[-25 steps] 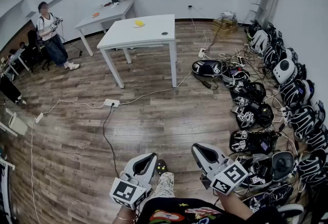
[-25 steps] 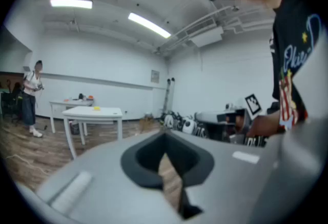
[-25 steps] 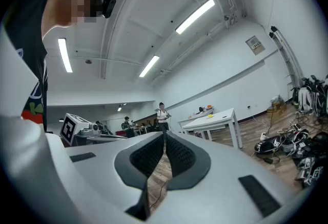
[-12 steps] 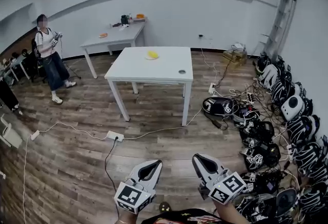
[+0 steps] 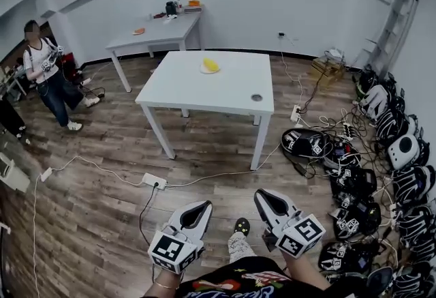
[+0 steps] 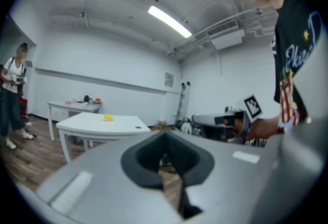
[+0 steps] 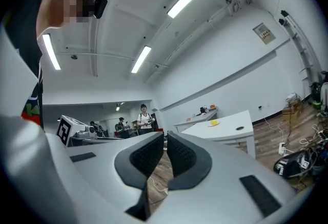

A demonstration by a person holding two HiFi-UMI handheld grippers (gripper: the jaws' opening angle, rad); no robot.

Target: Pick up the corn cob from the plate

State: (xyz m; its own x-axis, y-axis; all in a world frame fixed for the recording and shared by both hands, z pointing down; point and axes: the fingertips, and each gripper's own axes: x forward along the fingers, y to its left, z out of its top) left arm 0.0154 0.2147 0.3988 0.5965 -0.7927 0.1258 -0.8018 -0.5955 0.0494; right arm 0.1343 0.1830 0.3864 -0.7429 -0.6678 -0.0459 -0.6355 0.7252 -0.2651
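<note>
A white-walled room with a wooden floor is spreading out ahead, and a white bench is standing in the middle of it. The yellow corn cob is lying on a pale plate near the bench's far edge, left of centre. A small dark round thing is sitting apart from it, nearer the front right corner. Both claws are hanging low over the floor, well short of the bench and well apart from the cob. The left claw is pointing toward the bench with its jaws together and nothing between them. The right claw is riding just beside it, jaws likewise closed and empty. In both gripper views the cob is showing only as a small yellow spot on the distant benchtop. A power strip with trailing cables is lying on the floor between the claws and the bench. A second bench is standing against the back wall, a person is standing at the far left, and dark gear is lying heaped along the right wall.
</note>
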